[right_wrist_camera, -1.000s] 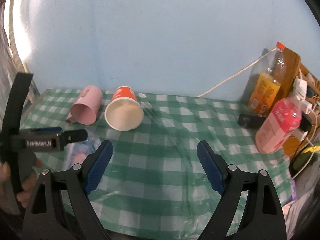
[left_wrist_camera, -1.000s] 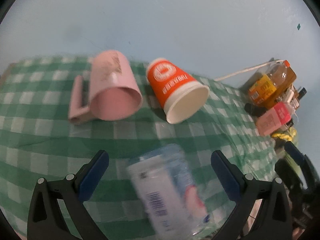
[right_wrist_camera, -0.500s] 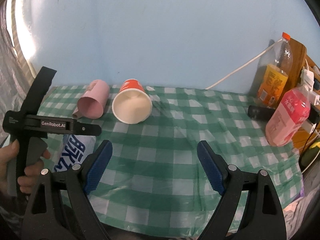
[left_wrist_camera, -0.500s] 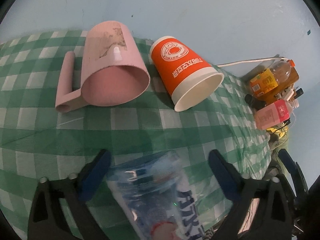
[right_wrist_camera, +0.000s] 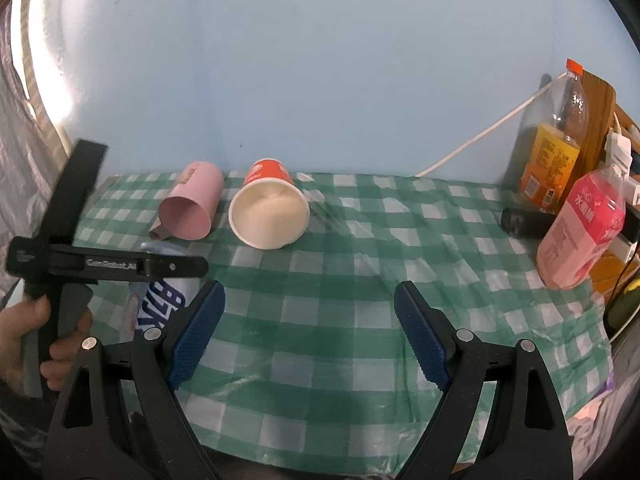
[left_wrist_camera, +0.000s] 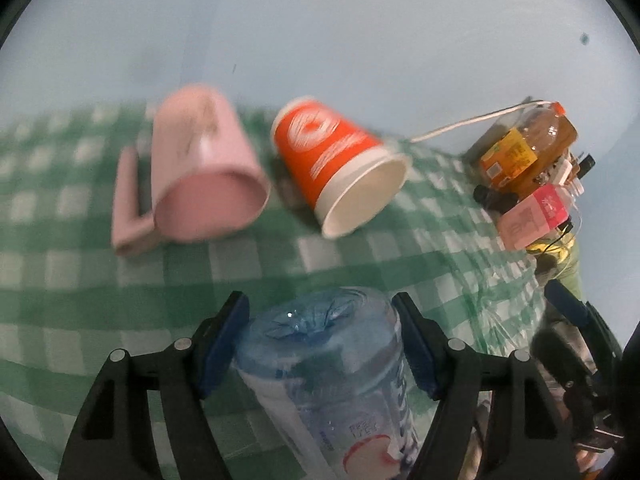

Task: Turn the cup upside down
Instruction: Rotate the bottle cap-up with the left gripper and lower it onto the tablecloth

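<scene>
My left hand-held gripper (left_wrist_camera: pixel 320 344) is clenched across the clear plastic cup (left_wrist_camera: pixel 332 376), base pointing away, gripped at mid-body so I can rotate it; it sits low over the checked worktop (right_wrist_camera: pixel 320 280); my right hand-held gripper (right_wrist_camera: pixel 310 336) hangs released, well clear; the pink mug (left_wrist_camera: pixel 200 168) and orange paper cup (left_wrist_camera: pixel 340 164) lie on their sides beyond.

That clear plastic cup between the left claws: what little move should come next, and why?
Probably lift it slightly off the green checked cloth before turning it. The left gripper has its blue pads against both sides of the clear plastic cup, which lies tilted low over the cloth, with the pink mug and orange paper cup lying just beyond.
</scene>
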Tool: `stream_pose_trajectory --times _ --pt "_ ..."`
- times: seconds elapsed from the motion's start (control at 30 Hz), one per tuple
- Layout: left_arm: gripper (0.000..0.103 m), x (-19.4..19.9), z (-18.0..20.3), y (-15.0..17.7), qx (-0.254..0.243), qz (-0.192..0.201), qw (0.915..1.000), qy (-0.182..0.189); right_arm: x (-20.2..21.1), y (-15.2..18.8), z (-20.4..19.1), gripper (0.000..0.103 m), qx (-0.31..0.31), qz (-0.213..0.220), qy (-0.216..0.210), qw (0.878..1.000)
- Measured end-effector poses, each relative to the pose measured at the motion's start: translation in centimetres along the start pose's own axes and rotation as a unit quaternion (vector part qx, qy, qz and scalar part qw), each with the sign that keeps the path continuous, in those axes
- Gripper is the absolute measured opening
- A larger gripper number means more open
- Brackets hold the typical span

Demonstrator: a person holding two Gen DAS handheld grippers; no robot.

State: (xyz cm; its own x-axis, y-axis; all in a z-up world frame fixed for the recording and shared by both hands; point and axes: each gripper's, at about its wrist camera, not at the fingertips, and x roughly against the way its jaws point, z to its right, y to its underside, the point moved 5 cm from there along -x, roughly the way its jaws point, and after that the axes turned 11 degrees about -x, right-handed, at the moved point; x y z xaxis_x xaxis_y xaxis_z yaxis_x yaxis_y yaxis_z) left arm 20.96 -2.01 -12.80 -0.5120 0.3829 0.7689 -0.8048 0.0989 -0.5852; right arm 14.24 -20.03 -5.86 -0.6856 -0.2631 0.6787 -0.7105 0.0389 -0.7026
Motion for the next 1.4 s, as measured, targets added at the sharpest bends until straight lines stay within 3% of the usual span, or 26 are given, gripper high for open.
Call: stream_pose_trajectory --times 0.2,0.43,0.93,1.03,1.17,1.4 --pt "0.075 3.4 2.5 -2.0 -0.063 0.092 0.9909 -0.075 0.7 -0.2 -0.3 0.086 0.002 0.015 0.001 1.000" --pt "0.075 3.3 4.8 -2.5 -0.127 0.125 0.9716 -0.156 1.3 0.0 0.0 0.086 -0.012 0.021 -0.006 1.000" --pt "0.075 1.5 5.1 -1.3 -0.118 0.155 0.9695 -0.150 0.7 0.9 1.8 0.086 -0.034 0.008 0.005 0.999" --pt "0.090 1.8 5.5 -1.2 -0.128 0.159 0.9641 -0.170 0.5 1.0 1.8 0.086 -0.032 0.007 0.005 0.999" --pt "0.102 2.4 6.2 -1.0 -0.137 0.170 0.9622 -0.164 0.5 1.1 1.9 0.086 -0.036 0.006 0.002 0.999" --pt "0.103 3.3 6.4 -0.8 -0.137 0.181 0.9581 -0.174 0.4 1.4 2.2 0.086 -0.038 0.003 0.002 0.999"
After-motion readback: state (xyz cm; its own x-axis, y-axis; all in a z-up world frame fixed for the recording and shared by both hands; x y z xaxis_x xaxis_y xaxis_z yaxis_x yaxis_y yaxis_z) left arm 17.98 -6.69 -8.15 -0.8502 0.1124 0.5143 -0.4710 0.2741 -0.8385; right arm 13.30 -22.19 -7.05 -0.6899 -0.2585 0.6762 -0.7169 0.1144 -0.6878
